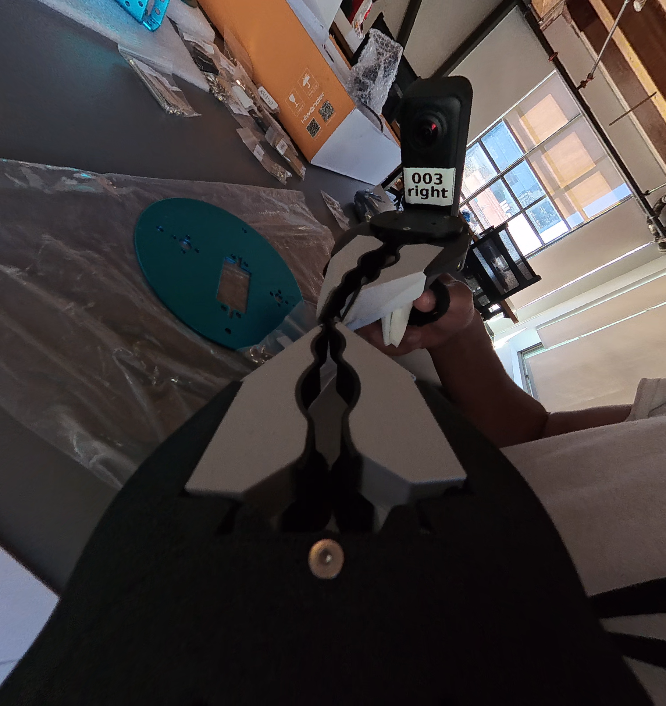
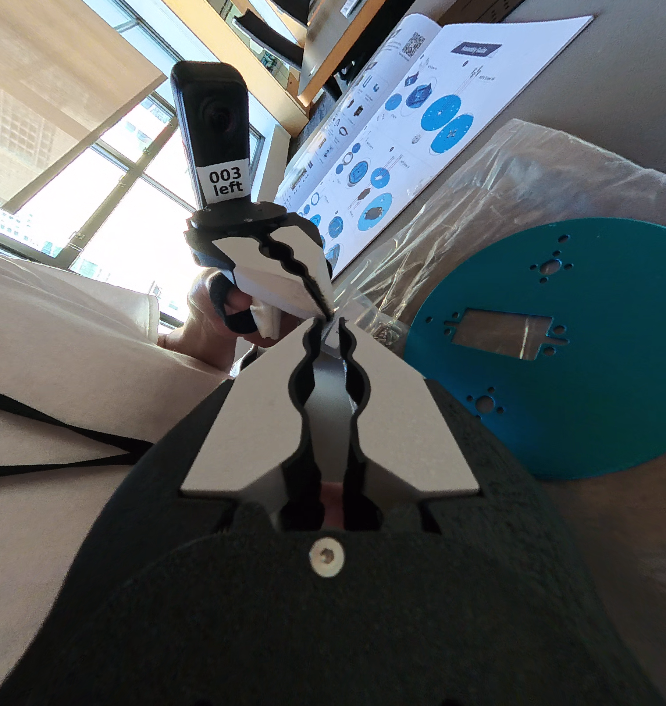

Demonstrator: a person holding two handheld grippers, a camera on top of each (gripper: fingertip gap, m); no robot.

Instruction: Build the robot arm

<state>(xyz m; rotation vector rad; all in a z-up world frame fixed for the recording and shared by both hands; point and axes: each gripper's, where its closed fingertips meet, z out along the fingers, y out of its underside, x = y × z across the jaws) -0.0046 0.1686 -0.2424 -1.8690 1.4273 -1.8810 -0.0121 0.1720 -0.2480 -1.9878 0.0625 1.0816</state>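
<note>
My left gripper (image 1: 329,327) and my right gripper (image 2: 328,324) meet tip to tip above a dark table. Both look shut on the edge of a small clear plastic bag (image 1: 270,344) of small metal parts. The bag hangs between them and also shows in the right wrist view (image 2: 381,332). A pale strip of it sits between the right fingers (image 2: 356,366). The right gripper shows in the left wrist view (image 1: 323,317), and the left gripper in the right wrist view (image 2: 329,315). A hand holds each one. A round teal metal plate (image 1: 209,267) with cut-outs lies just beyond, also in the right wrist view (image 2: 553,382).
The plate lies on a large crumpled clear plastic sheet (image 1: 56,305). An orange and white box (image 1: 304,95), several small bags of hardware (image 1: 247,114) and a blue metal bracket (image 1: 144,11) stand farther back. A printed sheet with diagrams (image 2: 438,95) lies beyond the plastic. The grippers are tip to tip, or close to it.
</note>
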